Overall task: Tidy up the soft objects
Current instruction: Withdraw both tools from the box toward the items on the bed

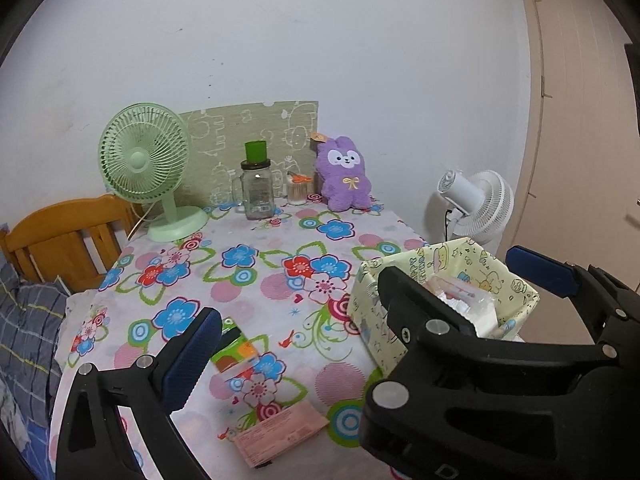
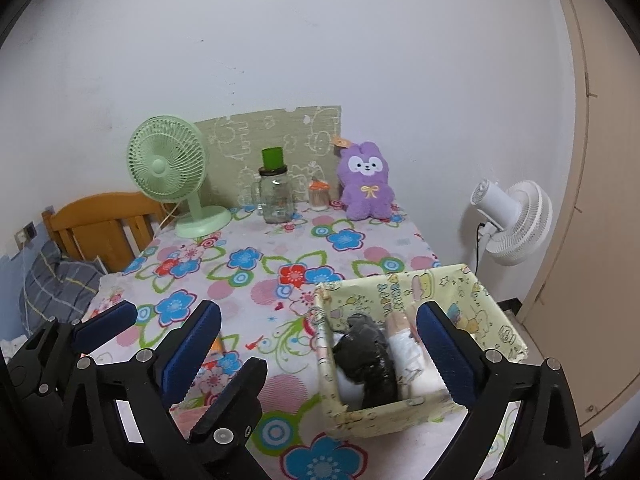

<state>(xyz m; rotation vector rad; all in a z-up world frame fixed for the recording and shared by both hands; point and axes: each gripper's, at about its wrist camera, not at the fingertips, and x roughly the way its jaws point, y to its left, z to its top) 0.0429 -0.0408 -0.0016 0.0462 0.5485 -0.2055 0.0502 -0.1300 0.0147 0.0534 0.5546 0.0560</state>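
A purple plush rabbit [image 1: 345,176] sits upright at the back of the flowered table, also in the right wrist view [image 2: 366,184]. A pale yellow cartoon-print box [image 2: 404,404] stands at the front right, holding a black soft bundle [image 2: 366,358] and white soft packs [image 2: 406,350]; it also shows in the left wrist view [image 1: 372,320]. My right gripper [image 2: 320,346] is open and empty, its right finger over the box. My left gripper [image 1: 362,304] is open and empty over the table front. A pink packet [image 1: 280,434] and a green-orange packet [image 1: 234,350] lie between its fingers.
A green desk fan [image 1: 144,160], a glass jar with a green cup on top [image 1: 257,188] and a small jar of cotton swabs [image 1: 298,190] stand at the back. A white floor fan [image 2: 516,222] stands right of the table. A wooden chair [image 1: 60,236] is left.
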